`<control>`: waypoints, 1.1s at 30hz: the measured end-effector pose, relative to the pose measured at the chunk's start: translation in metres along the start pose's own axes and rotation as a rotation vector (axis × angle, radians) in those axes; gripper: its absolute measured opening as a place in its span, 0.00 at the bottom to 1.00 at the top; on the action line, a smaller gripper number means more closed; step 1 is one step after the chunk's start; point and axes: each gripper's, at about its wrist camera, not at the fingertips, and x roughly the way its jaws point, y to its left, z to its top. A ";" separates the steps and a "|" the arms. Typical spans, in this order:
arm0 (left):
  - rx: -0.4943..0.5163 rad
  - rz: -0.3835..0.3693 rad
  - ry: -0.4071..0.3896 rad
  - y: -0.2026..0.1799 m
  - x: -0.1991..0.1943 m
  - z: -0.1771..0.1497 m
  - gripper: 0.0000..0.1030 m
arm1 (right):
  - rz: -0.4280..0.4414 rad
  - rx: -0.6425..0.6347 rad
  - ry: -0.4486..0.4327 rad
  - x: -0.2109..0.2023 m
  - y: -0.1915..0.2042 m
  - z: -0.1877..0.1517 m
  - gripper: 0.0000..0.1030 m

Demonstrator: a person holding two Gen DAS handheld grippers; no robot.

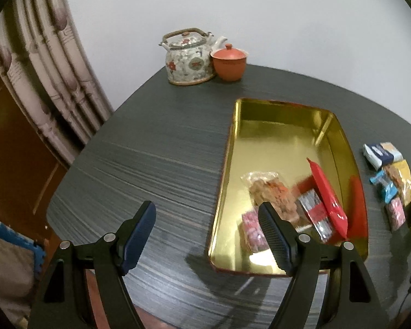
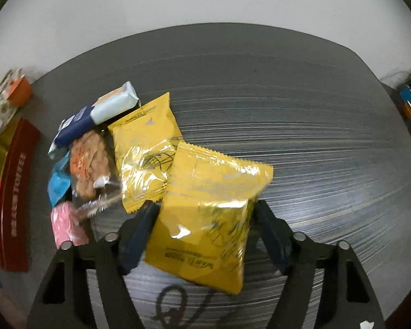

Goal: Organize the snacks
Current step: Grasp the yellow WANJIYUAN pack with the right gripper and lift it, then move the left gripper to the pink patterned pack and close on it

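Note:
My right gripper [image 2: 207, 207] is shut on a yellow snack packet [image 2: 213, 219]; its pads sit against the packet's two side edges and the packet tilts above the dark table. A second yellow packet [image 2: 145, 148] lies just behind it, beside a blue-and-white packet [image 2: 96, 115], a clear cracker packet [image 2: 89, 161] and a pink one [image 2: 65, 224]. The gold tray [image 1: 287, 126] holds a cracker packet [image 1: 271, 189], a pink packet [image 1: 252, 227], a silver-red packet [image 1: 313, 211] and a long red packet [image 1: 328, 197]. My left gripper [image 1: 207, 208] hovers open over the tray's near left edge, holding nothing.
A patterned teapot [image 1: 187, 60] and an orange lidded cup [image 1: 228, 63] stand at the table's far corner. The loose snack pile [image 1: 391, 181] lies right of the tray. A curtain [image 1: 49, 63] hangs left of the table. A black cable [image 2: 172, 307] lies near the front edge.

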 end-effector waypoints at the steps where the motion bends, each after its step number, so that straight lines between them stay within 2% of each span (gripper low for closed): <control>1: 0.013 -0.002 0.006 -0.003 -0.002 -0.001 0.75 | 0.017 -0.021 -0.005 -0.001 -0.002 -0.003 0.65; 5: 0.058 -0.011 0.022 -0.022 -0.011 -0.005 0.75 | 0.047 -0.123 -0.031 -0.007 -0.004 -0.017 0.60; 8: 0.084 -0.048 0.043 -0.041 -0.017 -0.006 0.75 | 0.067 -0.204 -0.049 -0.010 -0.002 -0.026 0.58; 13: 0.158 -0.107 0.048 -0.090 -0.026 -0.007 0.75 | 0.098 -0.321 -0.077 -0.018 -0.003 -0.042 0.56; 14: 0.168 -0.120 0.050 -0.099 -0.027 -0.008 0.75 | 0.110 -0.331 -0.081 -0.013 -0.011 -0.030 0.55; 16: 0.192 -0.151 0.057 -0.121 -0.027 -0.010 0.75 | 0.127 -0.355 -0.100 -0.014 -0.016 -0.035 0.56; 18: 0.210 -0.176 0.064 -0.138 -0.026 -0.011 0.75 | 0.128 -0.359 -0.112 -0.014 -0.023 -0.037 0.55; 25: 0.247 -0.243 0.115 -0.188 -0.015 -0.013 0.75 | 0.085 -0.257 -0.150 -0.016 -0.046 -0.031 0.55; 33: 0.249 -0.284 0.158 -0.217 -0.004 -0.014 0.75 | 0.075 -0.242 -0.169 -0.016 -0.044 -0.032 0.55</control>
